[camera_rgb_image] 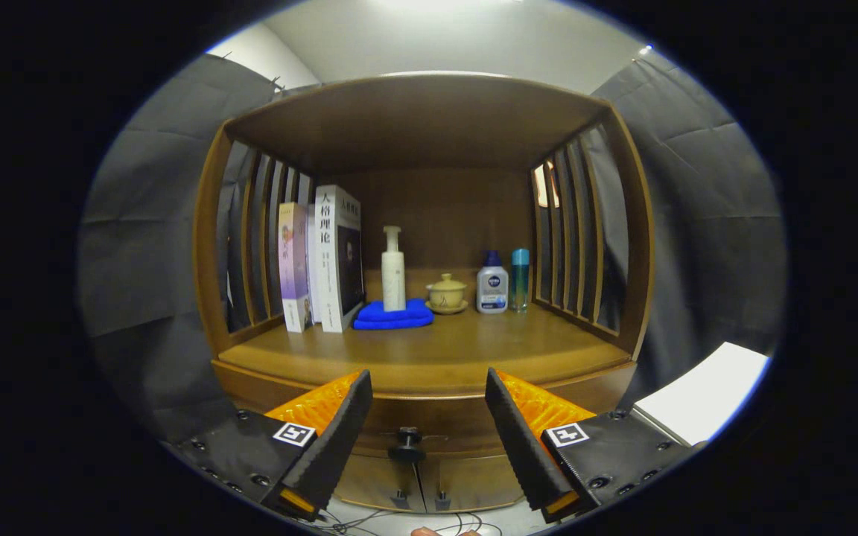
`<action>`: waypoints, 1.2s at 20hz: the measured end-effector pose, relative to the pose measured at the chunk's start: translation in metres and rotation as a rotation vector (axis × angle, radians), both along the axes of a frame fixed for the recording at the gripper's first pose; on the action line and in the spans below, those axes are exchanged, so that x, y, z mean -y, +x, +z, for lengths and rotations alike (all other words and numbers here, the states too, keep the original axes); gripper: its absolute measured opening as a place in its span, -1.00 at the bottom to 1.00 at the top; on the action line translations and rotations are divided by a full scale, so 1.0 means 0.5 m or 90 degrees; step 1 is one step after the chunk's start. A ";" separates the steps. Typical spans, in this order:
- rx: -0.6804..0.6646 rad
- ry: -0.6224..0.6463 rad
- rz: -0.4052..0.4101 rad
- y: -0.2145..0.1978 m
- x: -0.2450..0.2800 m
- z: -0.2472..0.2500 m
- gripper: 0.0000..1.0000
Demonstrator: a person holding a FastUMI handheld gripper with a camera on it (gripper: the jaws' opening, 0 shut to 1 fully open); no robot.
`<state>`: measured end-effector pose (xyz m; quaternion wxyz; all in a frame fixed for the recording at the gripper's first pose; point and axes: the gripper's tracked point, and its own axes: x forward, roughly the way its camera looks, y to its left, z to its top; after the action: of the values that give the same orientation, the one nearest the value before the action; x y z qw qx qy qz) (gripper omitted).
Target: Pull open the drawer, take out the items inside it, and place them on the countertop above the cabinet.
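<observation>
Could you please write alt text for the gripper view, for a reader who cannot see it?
The open gripper faces a wooden cabinet, its fingers either side of the shut drawer's knob. On the countertop beyond stand books, a pump bottle on a blue cloth, a lidded cup and two small bottles.

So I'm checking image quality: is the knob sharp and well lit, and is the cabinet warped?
Gripper view: knob dim, in shadow under the countertop, fairly sharp; cabinet sides bow from fisheye; hand-held gripper open, knob between its fingers.

Bare front countertop; books, bottles crowd its back.
</observation>
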<state>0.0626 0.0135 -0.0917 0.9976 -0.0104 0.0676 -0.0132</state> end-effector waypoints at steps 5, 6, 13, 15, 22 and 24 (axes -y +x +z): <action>-0.034 -0.019 0.012 0.017 -0.017 -0.080 0.93; -0.040 -0.020 0.017 0.022 -0.024 -0.096 0.93; -0.070 0.015 -0.004 0.045 -0.013 -0.178 0.96; -0.076 0.015 -0.011 0.055 -0.004 -0.193 0.96; -0.114 -0.028 0.005 0.067 -0.019 -0.247 0.57; -0.123 -0.028 0.015 0.069 -0.031 -0.258 0.39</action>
<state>0.0971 0.0291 -0.2209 0.9860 -0.0340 0.1633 -0.0021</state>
